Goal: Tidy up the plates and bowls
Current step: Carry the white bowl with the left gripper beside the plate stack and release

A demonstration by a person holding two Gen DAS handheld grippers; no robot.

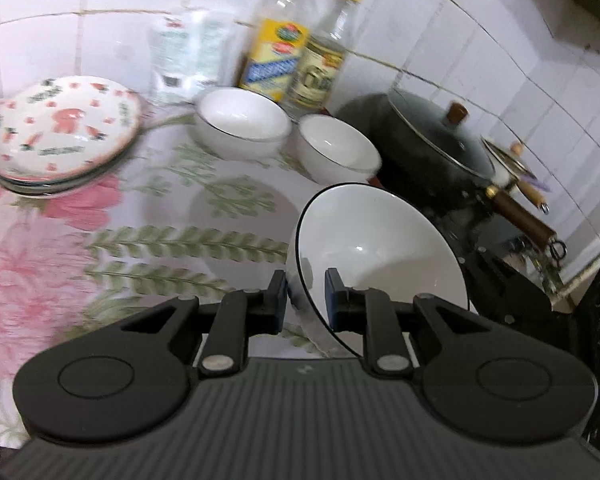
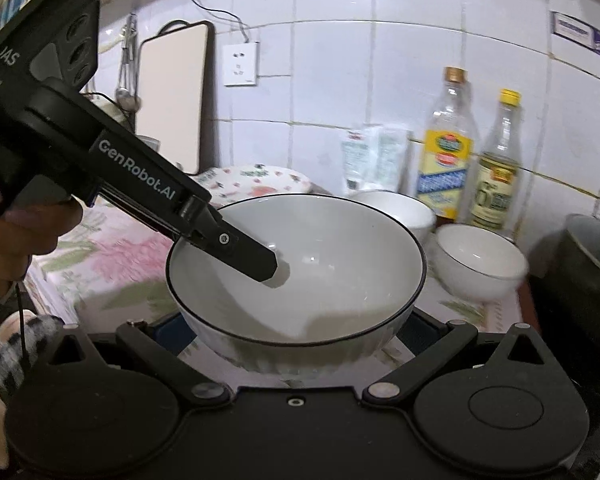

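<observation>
Nearest the lens is the big white bowl (image 1: 380, 256) with the thin black rim, and the left gripper (image 1: 306, 300) has it by the wall — its jaws are nearly together, one pad inside the bowl and one outside, pinching the rim between them. From the right wrist view the same bowl (image 2: 300, 280) sits tilted between the right gripper's (image 2: 296, 334) arms, which are spread wide on either side of it; its tips are hidden under the bowl, so I cannot tell whether they touch it or carry any of its weight. The left gripper reaches in from the left of that view, gripped by a hand (image 2: 8, 232).

Beyond the left jaws, on the flowered table (image 1: 100, 240), stand two smaller white bowls side by side: one (image 1: 242, 122) straight ahead, the other (image 1: 336, 148) just to its right. Well to the left of the jaws a stack of patterned plates (image 1: 60, 128) rests on the cloth. Behind the bowls, against the tiled wall, are two bottles — a yellow-labelled one (image 1: 280, 44) and a yellow-capped one (image 1: 328, 60) — with a white packet (image 1: 184, 56) to their left. To the right of the jaws sits a dark lidded pan (image 1: 432, 148) with a wooden knob.
</observation>
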